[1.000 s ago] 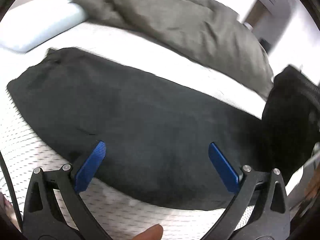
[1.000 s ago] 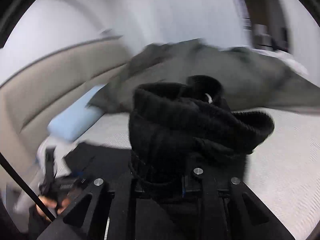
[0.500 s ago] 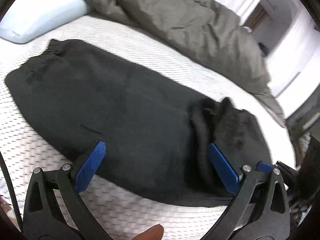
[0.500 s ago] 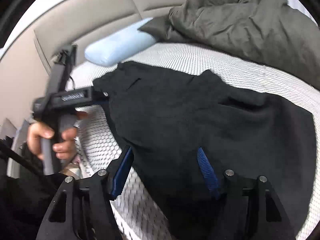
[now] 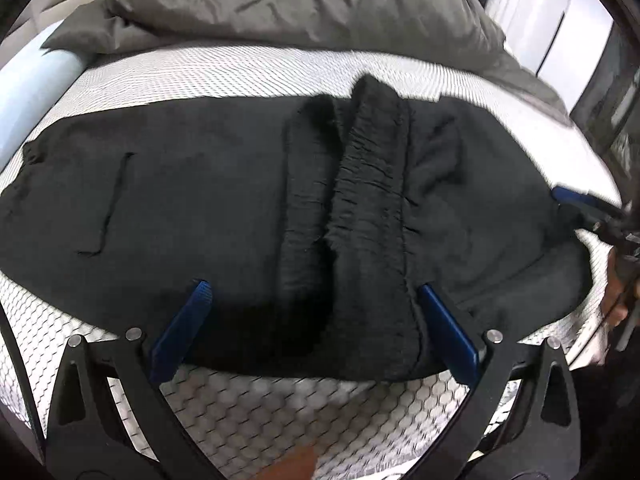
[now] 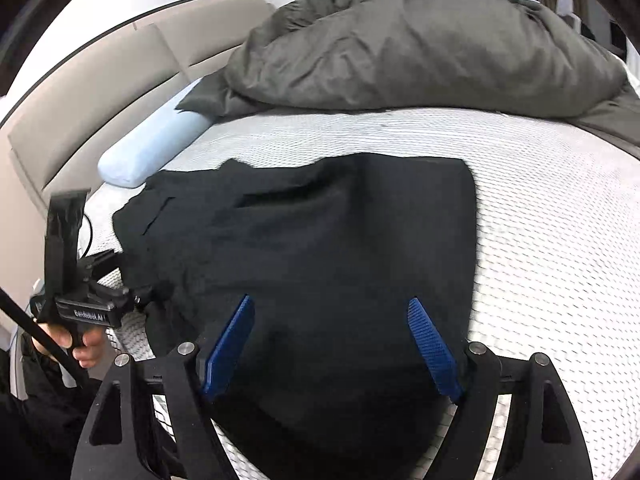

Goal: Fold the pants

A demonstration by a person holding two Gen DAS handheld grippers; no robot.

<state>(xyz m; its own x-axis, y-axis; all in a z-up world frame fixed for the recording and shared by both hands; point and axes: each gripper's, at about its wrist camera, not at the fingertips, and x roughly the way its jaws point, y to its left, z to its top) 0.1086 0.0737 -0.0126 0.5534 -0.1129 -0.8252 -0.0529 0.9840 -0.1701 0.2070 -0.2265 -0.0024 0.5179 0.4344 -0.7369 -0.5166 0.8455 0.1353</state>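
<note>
Now right tool [image 6: 330, 344] jaws just been opening, spread wide, nothing gripped; waistband end [image 5: 372, 184] of pants [image 6: 320, 248], a second ago bunched in it, lies dropped across legs on bed [image 6: 540, 200]. First fold laid. Left tool [image 5: 316, 320] released, empty, at near hem. Far pants edge blurred; right tool mostly cut off in left view.

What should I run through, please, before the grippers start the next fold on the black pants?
1. Right gripper empty: ok. Its jaws have just been opening and stand wide above the cloth.
2. Left gripper open: ok, pads not pressing.
3. Pants lying on the mattress: ok.
4. Folded-over waistband lying flat: not ok, bunched into a ridge.
5. Far edge square: ok in the right wrist view.
6. Grey duvet and blue pillow apart from the pants: ok.
</note>
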